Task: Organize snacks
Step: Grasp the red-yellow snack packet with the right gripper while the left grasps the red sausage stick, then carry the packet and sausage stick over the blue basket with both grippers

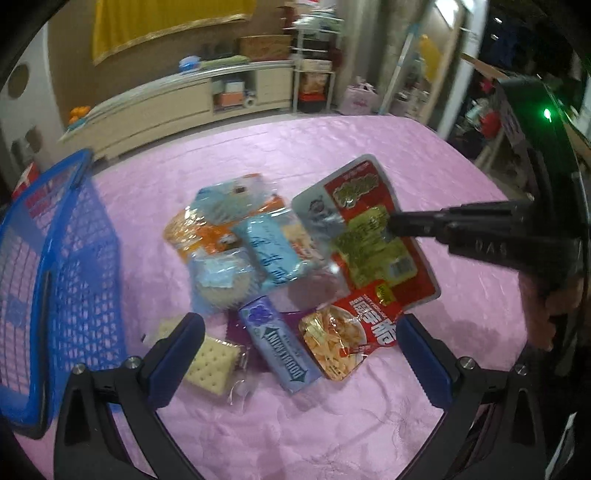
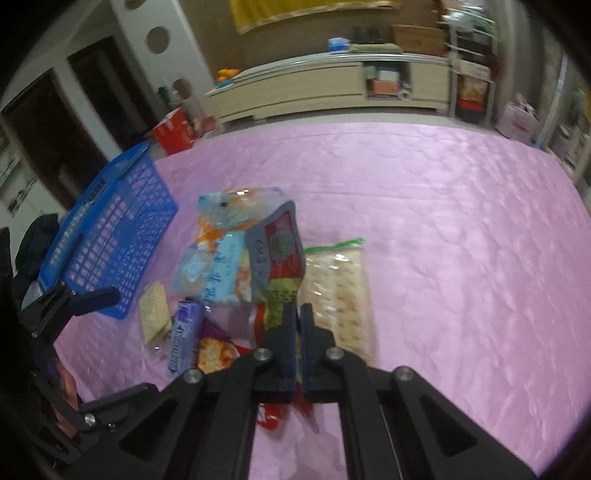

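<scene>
Gum pack [image 1: 281,349] reading DOUBLEMINT, right gripper [image 2: 298,314] jaws pinching red packet [image 1: 373,225]

A pink tablecloth [image 1: 332,155] lies before a long beige cabinet [image 2: 314,88] under yellow cloth [image 1: 155,22].

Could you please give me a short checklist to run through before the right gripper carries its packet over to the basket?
1. Right gripper jaws shut on the red and green packet: ok.
2. Packet lifted clear of the snack pile: cannot tell.
3. Blue basket has room: ok, nothing visible inside.
4. Left gripper out of the way: not ok, open over the gum pack.
5. Cracker bag free of the grip: ok.
</scene>
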The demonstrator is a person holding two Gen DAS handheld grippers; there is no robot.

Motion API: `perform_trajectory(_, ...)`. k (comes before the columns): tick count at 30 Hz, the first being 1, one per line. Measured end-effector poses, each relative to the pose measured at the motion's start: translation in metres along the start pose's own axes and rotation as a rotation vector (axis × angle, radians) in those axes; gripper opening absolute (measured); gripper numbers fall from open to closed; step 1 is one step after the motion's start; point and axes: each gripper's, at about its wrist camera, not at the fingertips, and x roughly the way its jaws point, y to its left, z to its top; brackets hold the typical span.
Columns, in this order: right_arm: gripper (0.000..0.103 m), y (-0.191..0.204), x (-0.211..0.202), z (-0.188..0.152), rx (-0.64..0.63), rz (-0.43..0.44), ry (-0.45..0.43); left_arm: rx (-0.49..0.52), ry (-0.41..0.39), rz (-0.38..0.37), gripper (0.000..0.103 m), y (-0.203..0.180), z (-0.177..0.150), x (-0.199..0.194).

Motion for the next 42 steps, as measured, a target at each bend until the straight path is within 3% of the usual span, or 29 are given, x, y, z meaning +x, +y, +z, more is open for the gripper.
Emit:
perform_trajectory(6, 0.003, -0.032, -0.013, -0.018, 0.127, -0.028, 0.006, 0.108, 0.029, -0.088, 0.103, -0.021, 0.003, 0.017)
perform_trajectory(10, 0.003, -0.048, -0.021, -0.028, 0.183, -0.040, 0.002, 0.153, 0.094, -0.116, 0.103, -0.044, 0.006, 0.036)
perform_trajectory(17, 0.003, -0.065, -0.028, -0.037, 0.224, -0.047, 0.002, 0.237, 0.166, -0.094, 0.103, -0.081, 0.005, 0.076)
perform_trajectory(19, 0.003, -0.068, -0.029, -0.037, 0.232, -0.041, 0.007, 0.251, 0.171, -0.057, 0.102, -0.087, 0.006, 0.083)
perform_trajectory(22, 0.003, -0.070, -0.029, -0.039, 0.236, -0.029, 0.014, 0.238, 0.203, -0.057, 0.085, -0.086, 0.005, 0.095)
perform_trajectory(23, 0.003, -0.071, -0.029, -0.040, 0.239, -0.024, 0.017, 0.226, 0.215, -0.063, 0.069, -0.085, 0.005, 0.098)
perform_trajectory(26, 0.003, -0.071, -0.030, -0.040, 0.248, 0.001, 0.019, 0.185, 0.210, -0.068, 0.045, -0.078, 0.005, 0.097)
perform_trajectory(29, 0.003, -0.068, -0.033, -0.040, 0.246, 0.023, 0.013, 0.138, 0.201, -0.067, 0.010, -0.069, 0.007, 0.096)
perform_trajectory(33, 0.003, -0.054, -0.041, -0.038, 0.209, 0.029, 0.003, 0.064, 0.174, -0.101, 0.008, -0.053, 0.009, 0.086)
perform_trajectory(42, 0.003, -0.012, -0.064, -0.020, 0.117, 0.010, -0.024, 0.002, 0.041, -0.114, 0.007, -0.026, 0.023, 0.035)
